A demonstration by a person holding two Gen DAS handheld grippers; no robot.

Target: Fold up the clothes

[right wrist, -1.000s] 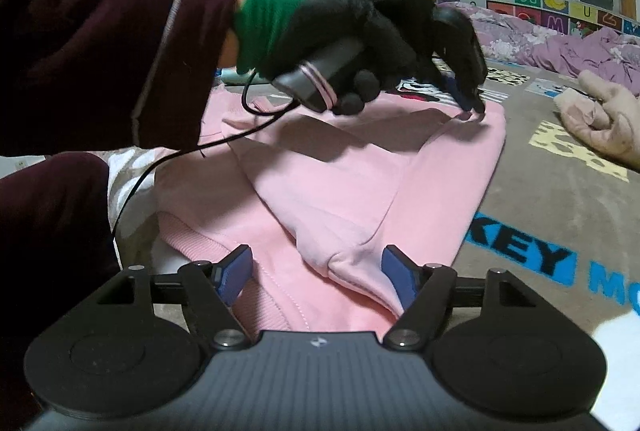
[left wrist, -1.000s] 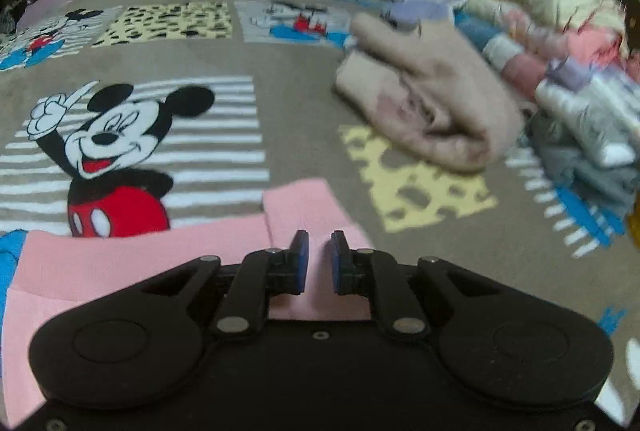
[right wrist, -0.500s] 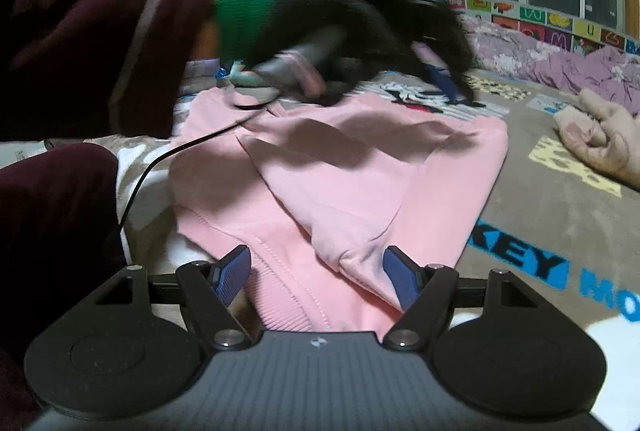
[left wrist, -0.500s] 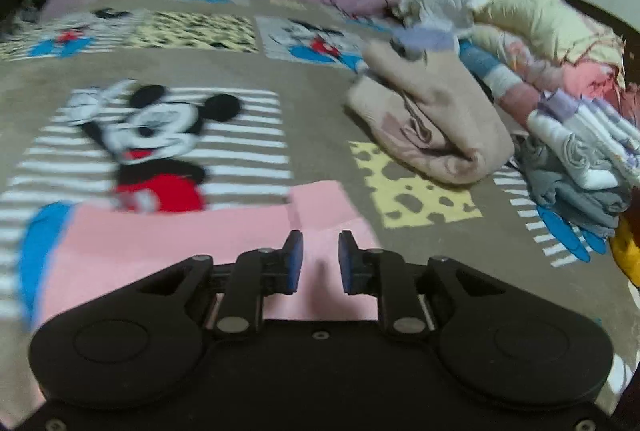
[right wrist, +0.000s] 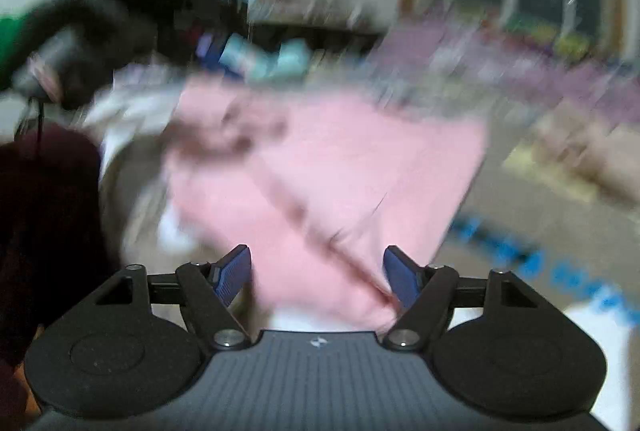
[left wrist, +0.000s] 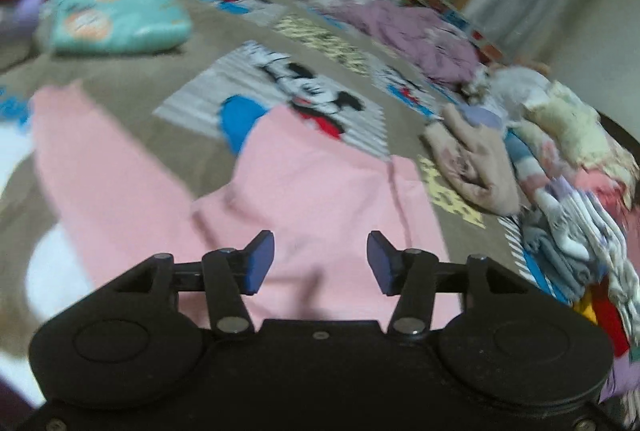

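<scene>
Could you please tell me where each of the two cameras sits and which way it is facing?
Left wrist: on the left gripper, jaws opening over the pink garment; it faces across the Mickey Mouse blanket toward a clothes pile.
Right wrist: on the right gripper, open, facing the garment; a gloved hand shows upper left.
Shared: the pink garment.

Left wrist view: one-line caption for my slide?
Left hand-held gripper, jaws opening with nothing between them, above a pink garment on a cartoon-mouse blanket.

1. No word, number or brand can be read in either view
2. Blue lettering on the blanket [right wrist: 576, 271], lower right of the right wrist view, is too blurred to make out
</scene>
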